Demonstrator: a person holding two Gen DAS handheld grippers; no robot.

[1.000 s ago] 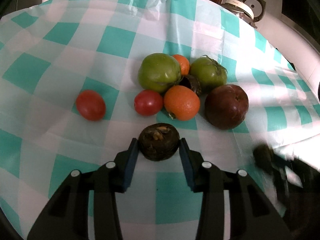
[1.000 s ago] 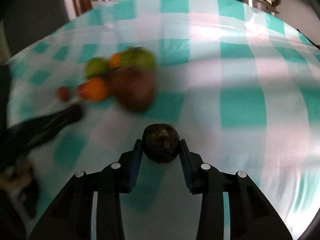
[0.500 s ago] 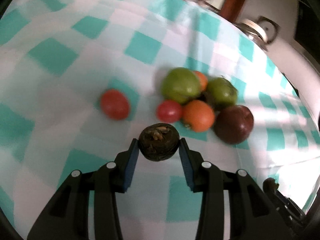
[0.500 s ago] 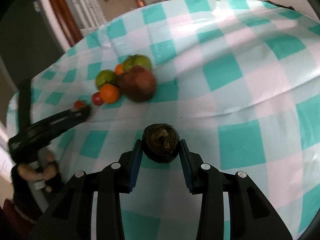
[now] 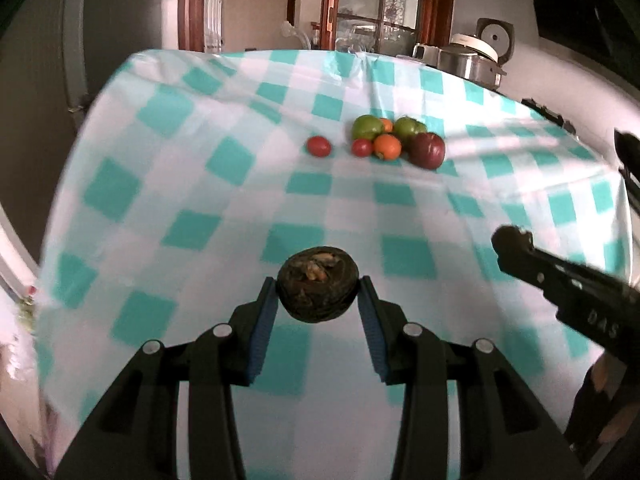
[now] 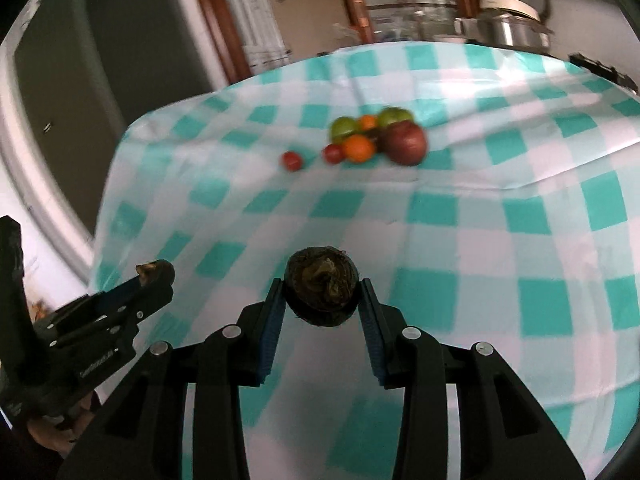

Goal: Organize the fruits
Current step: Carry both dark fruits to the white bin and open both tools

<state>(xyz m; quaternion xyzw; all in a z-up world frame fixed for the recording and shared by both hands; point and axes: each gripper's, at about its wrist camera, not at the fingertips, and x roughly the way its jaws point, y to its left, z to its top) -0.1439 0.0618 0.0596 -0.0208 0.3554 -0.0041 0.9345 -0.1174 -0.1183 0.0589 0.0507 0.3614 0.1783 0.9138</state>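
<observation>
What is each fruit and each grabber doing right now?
left gripper: shut on a dark brown fruit, off the table.
right gripper: shut on another dark brown fruit, off the table.
lone red tomato: lying apart from the pile.
fruit pile: resting bunched together on the checked tablecloth.
dark red fruit: lying at the pile's right edge.

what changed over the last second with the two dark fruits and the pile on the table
Both hand-held grippers pulled back from the fruit pile, which now looks smaller and farther off in both views. The left hand-held gripper kept its dark round fruit, and the right hand-held gripper kept its own dark fruit. Nothing was let go; the pile on the checked tablecloth kept its arrangement.
</observation>
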